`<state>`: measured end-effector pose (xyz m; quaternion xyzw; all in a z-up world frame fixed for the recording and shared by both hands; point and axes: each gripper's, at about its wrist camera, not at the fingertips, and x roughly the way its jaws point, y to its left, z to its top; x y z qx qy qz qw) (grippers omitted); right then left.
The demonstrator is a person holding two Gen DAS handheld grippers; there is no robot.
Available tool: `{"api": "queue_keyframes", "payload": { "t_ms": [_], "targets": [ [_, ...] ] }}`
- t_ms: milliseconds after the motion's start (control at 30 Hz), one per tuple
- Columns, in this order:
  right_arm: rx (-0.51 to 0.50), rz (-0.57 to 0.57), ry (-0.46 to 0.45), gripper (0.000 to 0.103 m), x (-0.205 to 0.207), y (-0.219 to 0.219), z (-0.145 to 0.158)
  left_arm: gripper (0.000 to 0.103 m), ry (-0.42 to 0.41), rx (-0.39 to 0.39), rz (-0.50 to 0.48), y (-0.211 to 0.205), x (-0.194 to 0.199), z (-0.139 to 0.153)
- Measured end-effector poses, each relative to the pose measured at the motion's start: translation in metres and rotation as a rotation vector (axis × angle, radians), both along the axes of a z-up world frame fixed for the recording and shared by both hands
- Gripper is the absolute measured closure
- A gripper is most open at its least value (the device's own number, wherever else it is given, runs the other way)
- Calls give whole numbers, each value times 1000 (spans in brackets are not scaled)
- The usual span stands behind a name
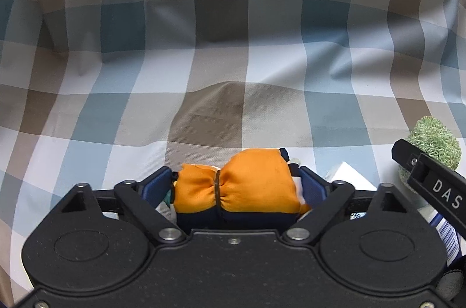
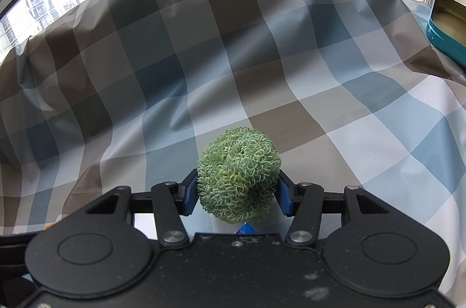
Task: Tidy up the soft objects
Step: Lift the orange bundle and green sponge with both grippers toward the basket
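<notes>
Left wrist view: the left gripper point(image 1: 236, 179) points down at a checked cloth of blue, brown and white squares point(image 1: 233, 75) that covers the work surface. An orange and navy fabric bundle, cinched near its middle by a dark band point(image 1: 247, 182), lies crosswise between the two blue pads point(image 1: 310, 185). Both pads sit against the ends of the bundle, so the jaws are clamped on it. A white carton with blue print and a barcode point(image 1: 448, 235) lies at the lower right, partly hidden by the gripper body. The black finger of the other gripper enters from the right edge.

Right wrist view: the right gripper point(image 2: 237, 191) is clamped on a round green scouring ball of curly loops point(image 2: 238, 177). Its blue pads point(image 2: 284, 197) press on both sides of the ball, which is raised above the checked cloth. A teal metal tin with an open top point(image 2: 445, 28) stands on the cloth at the far right edge, well apart from the ball. Bright windows show behind the draped cloth.
</notes>
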<state>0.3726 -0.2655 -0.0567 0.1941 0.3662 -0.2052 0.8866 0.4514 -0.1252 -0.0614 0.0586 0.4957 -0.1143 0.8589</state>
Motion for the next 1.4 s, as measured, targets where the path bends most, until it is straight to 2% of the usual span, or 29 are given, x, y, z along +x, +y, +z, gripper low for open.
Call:
{"api": "queue_keyframes", "payload": {
  "t_ms": [167, 300, 433, 500, 600, 800, 1033, 1200, 1400],
  "targets": [
    [4, 1, -3, 51, 0, 0, 2, 28, -40, -9, -27, 0, -3, 0],
    [100, -33, -3, 51, -1, -14, 0, 33, -70, 13, -55, -5, -6, 7],
    [175, -54, 16, 51, 0, -29, 3, 34, -105, 22, -78, -16, -9, 18],
    [179, -58, 13, 51, -2, -34, 9, 34, -116, 12, -89, -23, -12, 26],
    [124, -34, -9, 51, -15, -41, 25, 34, -139, -4, -117, -36, -17, 39],
    [60, -35, -3, 51, -58, -68, 38, 34, -176, -42, -180, -74, -33, 59],
    [-9, -88, 23, 51, -119, -96, 35, 34, -178, -97, -309, -128, -70, 71],
    [-43, -129, 34, 51, -165, -105, 30, 34, -137, -145, -403, -154, -100, 75],
    [-22, -165, 39, 51, -223, -106, 25, 34, -92, -158, -518, -162, -151, 79]
  ]
}}
